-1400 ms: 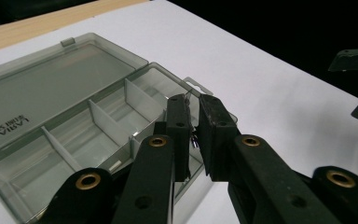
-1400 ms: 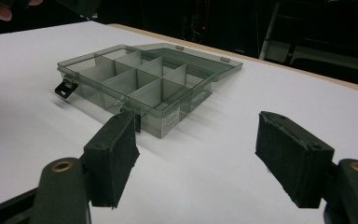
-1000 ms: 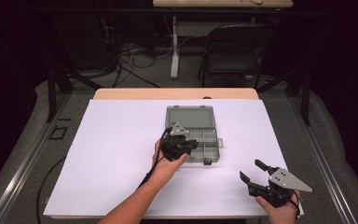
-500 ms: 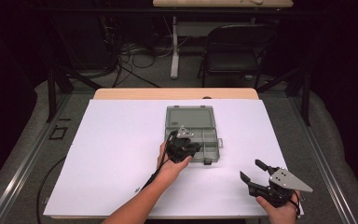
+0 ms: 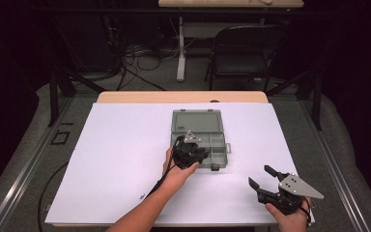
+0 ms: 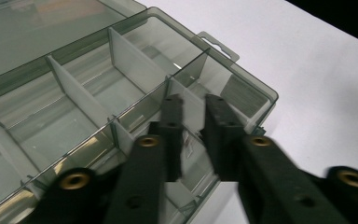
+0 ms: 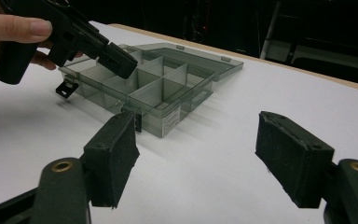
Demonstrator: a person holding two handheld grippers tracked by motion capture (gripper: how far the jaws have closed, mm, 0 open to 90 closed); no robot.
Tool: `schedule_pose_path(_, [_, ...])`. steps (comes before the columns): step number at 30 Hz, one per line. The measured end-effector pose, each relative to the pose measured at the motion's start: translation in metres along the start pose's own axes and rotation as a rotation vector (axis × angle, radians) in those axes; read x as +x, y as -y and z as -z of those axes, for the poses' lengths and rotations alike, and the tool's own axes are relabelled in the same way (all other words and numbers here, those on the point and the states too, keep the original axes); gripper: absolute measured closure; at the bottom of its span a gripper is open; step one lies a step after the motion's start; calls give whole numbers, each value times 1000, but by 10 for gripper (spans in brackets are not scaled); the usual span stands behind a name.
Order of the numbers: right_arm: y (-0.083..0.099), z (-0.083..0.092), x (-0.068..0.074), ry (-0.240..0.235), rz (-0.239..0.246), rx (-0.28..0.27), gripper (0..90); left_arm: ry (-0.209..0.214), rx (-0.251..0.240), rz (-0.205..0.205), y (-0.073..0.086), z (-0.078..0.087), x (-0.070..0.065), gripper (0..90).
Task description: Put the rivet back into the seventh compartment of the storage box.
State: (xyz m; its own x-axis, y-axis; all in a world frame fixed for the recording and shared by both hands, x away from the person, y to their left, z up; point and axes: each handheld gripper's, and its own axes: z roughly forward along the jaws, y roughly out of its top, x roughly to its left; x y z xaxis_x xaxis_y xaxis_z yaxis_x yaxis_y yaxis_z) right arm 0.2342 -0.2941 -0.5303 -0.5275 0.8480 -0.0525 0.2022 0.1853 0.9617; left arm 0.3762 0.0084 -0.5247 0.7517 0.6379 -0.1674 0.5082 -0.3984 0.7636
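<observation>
Item: compartment box, translucent grey plastic, lid open and lying flat toward 12 o'clock. It sits on the white table slightly right of centre. Inner dividers split the tray into several cells; the cells in sight look empty. Latch tabs hang from the front wall, and a hang tab projects from one short side.

Left gripper: held over the box's near-left portion, at about 7 o'clock from the box's centre. In the left gripper view its black jaws stand close together with a narrow gap between them, tips lowered over a front cell near the box's end wall; nothing can be seen between them. Left hand grips it from the 6 o'clock side, forearm entering from the bottom edge.

Right gripper: well apart from the box, at about 4 o'clock from it, near the table's front right corner. Jaws spread wide and empty, padded faces pointing toward the box. Right hand holds it at the lower edge.

Beyond the table at 12 o'clock: a dark chair and floor cables.
</observation>
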Motion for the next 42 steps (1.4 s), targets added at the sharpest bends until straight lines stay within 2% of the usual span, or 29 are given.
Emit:
schedule_pose_path(3, [0, 1, 0, 2, -2, 6, 283, 8, -19, 10, -1, 3, 0, 593])
schedule_pose_path(7, [0, 1, 0, 4, -1, 5, 283, 17, -53, -18, -3, 14, -3, 449])
schedule_pose_path(9, [0, 1, 0, 4, -4, 9, 283, 5, -79, -41, -4, 20, -3, 416])
schedule_pose_path(12, [0, 0, 0, 1, -1, 4, 283, 3, -95, -45, -6, 27, -3, 374])
schedule_pose_path(20, [0, 1, 0, 7, -1, 5, 283, 1, -115, -79, -5, 46, -8, 369])
schedule_pose_path(23, [0, 1, 0, 4, -2, 8, 283, 5, -134, -78, -4, 55, -7, 369])
schedule_pose_path(29, [-1, 1, 0, 3, 0, 6, 283, -13, -155, -89, -2, 74, -5, 369])
schedule_pose_path(35, [-1, 1, 1, 3, 0, 3, 283, -35, -160, -93, 7, 95, -1, 369])
schedule_pose_path(42, [-1, 1, 1, 2, 3, 4, 283, -59, -194, -66, 23, 124, 10, 376])
